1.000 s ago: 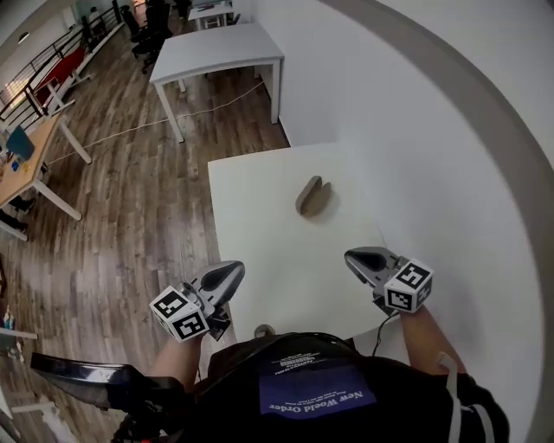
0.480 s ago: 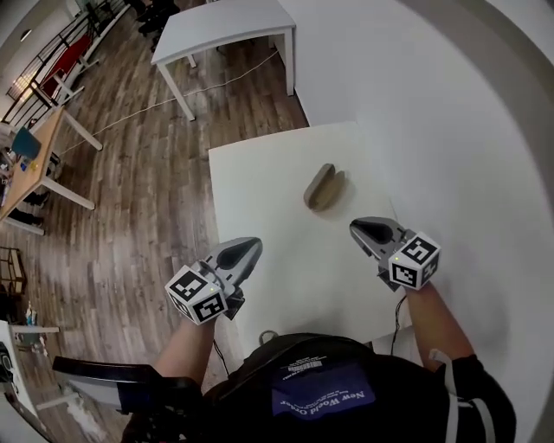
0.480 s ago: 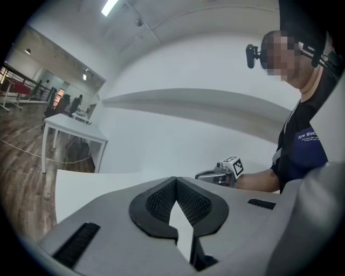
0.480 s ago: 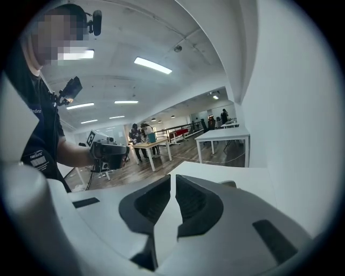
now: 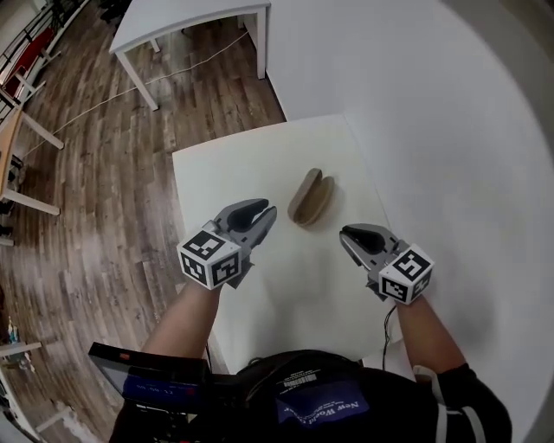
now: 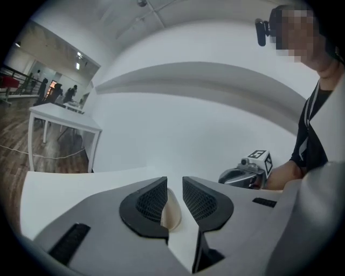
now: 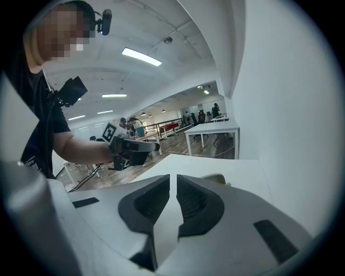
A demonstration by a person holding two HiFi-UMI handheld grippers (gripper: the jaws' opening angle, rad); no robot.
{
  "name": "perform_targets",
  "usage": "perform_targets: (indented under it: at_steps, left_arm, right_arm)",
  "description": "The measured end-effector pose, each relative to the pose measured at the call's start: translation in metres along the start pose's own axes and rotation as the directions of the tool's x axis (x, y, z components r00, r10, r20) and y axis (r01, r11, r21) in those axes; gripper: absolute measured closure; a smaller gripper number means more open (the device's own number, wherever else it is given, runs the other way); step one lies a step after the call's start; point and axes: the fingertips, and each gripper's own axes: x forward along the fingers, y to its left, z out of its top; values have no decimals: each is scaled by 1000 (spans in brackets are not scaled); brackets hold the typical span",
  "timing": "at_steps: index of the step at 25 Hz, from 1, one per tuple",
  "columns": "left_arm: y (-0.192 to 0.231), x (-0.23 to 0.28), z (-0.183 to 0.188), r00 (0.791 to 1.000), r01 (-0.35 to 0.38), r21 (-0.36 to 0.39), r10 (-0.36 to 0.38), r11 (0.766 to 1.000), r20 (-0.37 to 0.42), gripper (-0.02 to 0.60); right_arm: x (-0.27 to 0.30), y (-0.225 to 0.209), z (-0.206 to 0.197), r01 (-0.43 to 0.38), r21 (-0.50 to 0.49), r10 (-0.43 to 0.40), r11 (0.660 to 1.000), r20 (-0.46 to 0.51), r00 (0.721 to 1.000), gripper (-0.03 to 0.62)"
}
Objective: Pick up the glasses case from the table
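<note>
The tan glasses case (image 5: 310,196) lies closed in the middle of the small white table (image 5: 225,164). My left gripper (image 5: 266,212) hovers just left of the case, its jaws opening by a narrow gap with nothing between the pads. In the left gripper view the case (image 6: 171,214) shows through that gap, beyond the left gripper's tips (image 6: 174,182). My right gripper (image 5: 347,236) hangs at the case's near right, apart from it, jaws together. The right gripper view has its tips (image 7: 173,178) empty, and the case (image 7: 216,178) peeks over the right jaw.
A white wall (image 5: 433,130) runs along the table's right side. Wooden floor (image 5: 86,190) drops off past the table's left edge. Another white table (image 5: 173,22) stands farther back. The person's dark shirt (image 5: 303,398) fills the near edge.
Both grippers have come forward toward the case. The left one crossed from beside the table's left edge to over the tabletop, and its jaws have parted a little.
</note>
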Motion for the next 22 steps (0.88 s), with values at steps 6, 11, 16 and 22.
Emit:
perform_targets:
  at_steps: [6,11,16,22]
  left_arm:
    - [31,83,-30,995,71,-68,-76,995,-62,429]
    - [52,138,-74,988,64,-75,-74,995,-137,321]
    - [66,171,-106,981,36,-46,-44,998,-189,288]
    - [72,174,-110,978,4,90,15,996,-210,403]
  right_arm:
    - [26,-27,-5,-21,16,21,1000,-2,1000,591]
    - [50,-39,-23,-43,45,43,998,-10,999,590]
    - [68,-51,-39,-51,51,53,997,-38,998,589]
    - [84,-50,-47,-51,75,55,996,-51,997,589]
